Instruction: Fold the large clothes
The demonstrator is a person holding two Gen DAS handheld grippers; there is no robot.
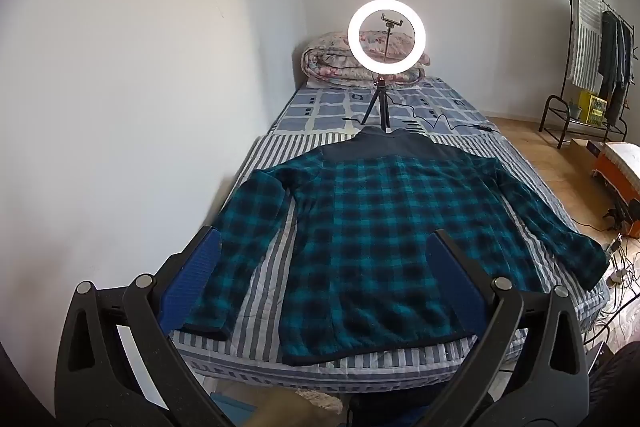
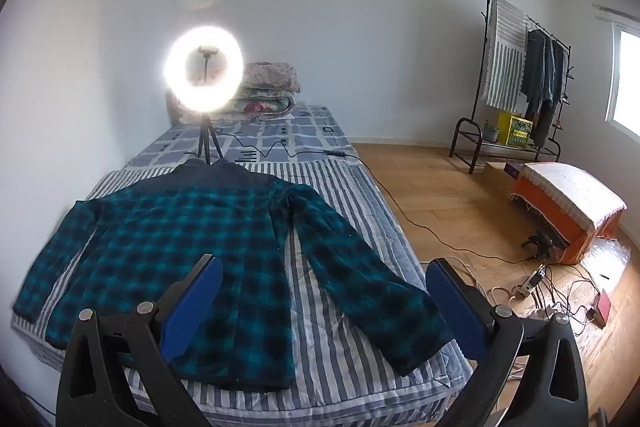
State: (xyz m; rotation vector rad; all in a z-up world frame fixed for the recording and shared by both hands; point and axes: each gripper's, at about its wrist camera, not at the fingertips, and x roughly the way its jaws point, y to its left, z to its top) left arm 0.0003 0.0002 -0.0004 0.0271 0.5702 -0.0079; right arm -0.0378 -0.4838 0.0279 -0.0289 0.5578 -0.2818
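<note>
A teal and black plaid fleece jacket [image 1: 380, 227] lies flat on the striped bed cover [image 1: 264, 267], back up, with a dark navy yoke and collar and both sleeves spread out. It also shows in the right wrist view [image 2: 180, 239]. My left gripper [image 1: 324, 247] is open and empty, held above the foot of the bed over the jacket's lower left part. My right gripper [image 2: 324, 275] is open and empty, held above the jacket's right sleeve [image 2: 360, 267] near the bed's right edge.
A lit ring light on a small tripod [image 1: 386, 35] stands on the bed behind the collar, its cable trailing right. A folded floral quilt [image 1: 340, 67] lies at the head. A clothes rack [image 2: 516, 75], an orange covered box [image 2: 568, 207] and floor cables [image 2: 552, 287] are to the right.
</note>
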